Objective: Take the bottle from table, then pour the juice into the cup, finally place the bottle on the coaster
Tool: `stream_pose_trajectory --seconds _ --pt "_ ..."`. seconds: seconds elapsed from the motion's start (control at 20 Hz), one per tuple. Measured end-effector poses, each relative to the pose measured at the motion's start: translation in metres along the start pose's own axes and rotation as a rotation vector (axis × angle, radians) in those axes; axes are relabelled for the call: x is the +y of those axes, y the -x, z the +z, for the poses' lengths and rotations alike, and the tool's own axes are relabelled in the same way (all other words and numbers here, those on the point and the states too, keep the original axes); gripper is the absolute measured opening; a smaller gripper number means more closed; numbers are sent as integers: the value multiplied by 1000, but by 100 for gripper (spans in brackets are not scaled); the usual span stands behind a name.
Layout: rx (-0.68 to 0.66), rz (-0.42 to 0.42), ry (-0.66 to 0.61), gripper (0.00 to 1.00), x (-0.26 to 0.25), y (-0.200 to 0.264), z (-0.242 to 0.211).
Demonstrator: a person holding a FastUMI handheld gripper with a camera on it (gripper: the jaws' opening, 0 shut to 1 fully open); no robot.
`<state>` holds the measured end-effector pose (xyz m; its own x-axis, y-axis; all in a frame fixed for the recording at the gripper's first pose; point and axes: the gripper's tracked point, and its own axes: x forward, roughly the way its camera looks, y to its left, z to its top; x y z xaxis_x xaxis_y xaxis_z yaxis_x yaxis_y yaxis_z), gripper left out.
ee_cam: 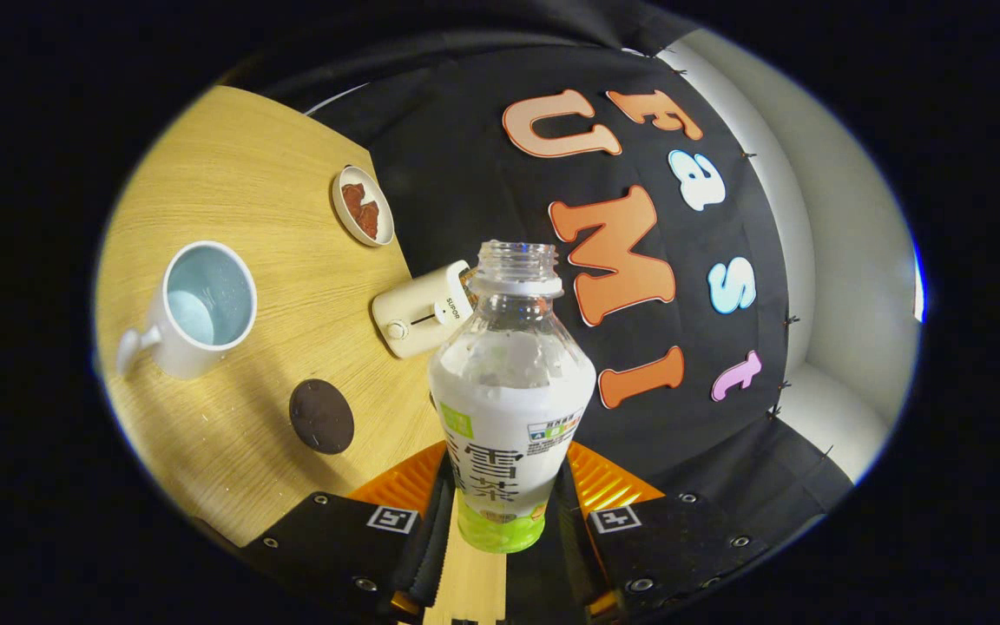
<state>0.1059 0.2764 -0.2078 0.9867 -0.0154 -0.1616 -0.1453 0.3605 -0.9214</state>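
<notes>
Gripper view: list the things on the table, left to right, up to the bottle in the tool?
Cup → coaster → small dish → white appliance → bottle, uncapped, clamped between the fingers of the tool.

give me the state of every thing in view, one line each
bottle: uncapped, held between the fingers, white contents inside
gripper: shut on the bottle
cup: upright on the table, looks empty
coaster: bare, flat on the table
small dish: holds something reddish-brown
cream appliance: sits beyond the bottle
</notes>
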Motion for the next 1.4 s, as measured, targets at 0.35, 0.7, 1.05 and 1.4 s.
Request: stream_pose_trajectory --seconds 0.35,0.7,1.05,1.4 --pt "-43 -12 142 58 4 -4 9" --pt "-75 -42 273 58 6 -3 14" --pt "-104 -52 402 58 14 -3 16" --pt "-109 -52 457 58 14 -6 17"
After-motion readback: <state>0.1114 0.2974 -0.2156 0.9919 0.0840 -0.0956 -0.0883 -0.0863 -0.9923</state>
